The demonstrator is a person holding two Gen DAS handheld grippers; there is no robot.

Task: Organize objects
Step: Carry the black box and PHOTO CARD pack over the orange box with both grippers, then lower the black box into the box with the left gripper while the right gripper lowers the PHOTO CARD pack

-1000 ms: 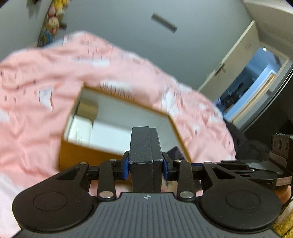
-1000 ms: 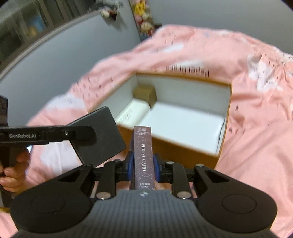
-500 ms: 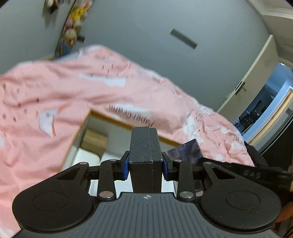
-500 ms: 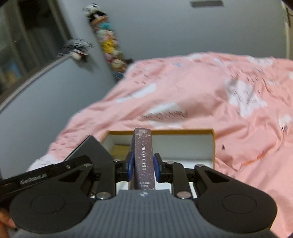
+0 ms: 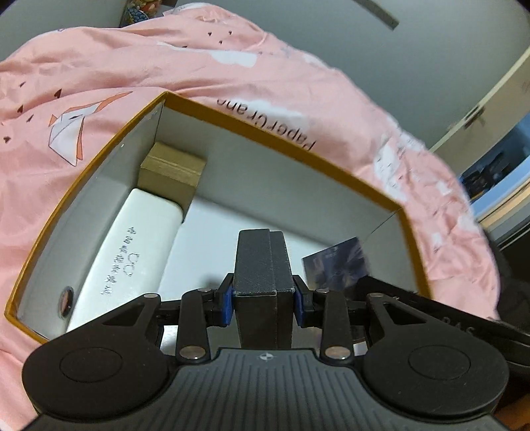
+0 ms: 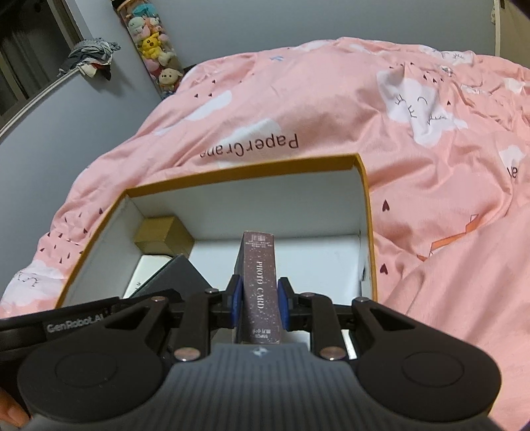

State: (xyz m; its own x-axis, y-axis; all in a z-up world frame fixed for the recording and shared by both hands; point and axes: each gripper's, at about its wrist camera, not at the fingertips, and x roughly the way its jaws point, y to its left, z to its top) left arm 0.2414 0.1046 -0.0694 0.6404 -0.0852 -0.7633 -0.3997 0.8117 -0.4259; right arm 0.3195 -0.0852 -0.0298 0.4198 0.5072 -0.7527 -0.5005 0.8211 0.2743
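Two hand-held grippers hang over an open storage box on a bed. Nearest the left wrist camera, the left gripper is clamped at a narrow spread on a black box, its blue pads pressed to both sides of it. The right gripper, nearest its own camera, pinches a slim dark box printed "PHOTO CARD" the same way, standing on edge between the jaws. A fingertip of the person holding the rig shows at 8 o'clock in the right wrist view.

Both held boxes sit above the orange-rimmed cardboard box, white inside. In the left wrist view a long white case lies along its wall at 9 o'clock, with a small round object just beside its near end at 8 o'clock. A small tan carton sits in the far corner at 10 o'clock, touching the white case's far end. The photo card box appears again at 3 o'clock, low inside the cardboard box.

Beyond, the cardboard box rests on a pink duvet printed with clouds and the words "PaperCrane". Stuffed toys hang in a clear column at 11 o'clock against a grey wall.
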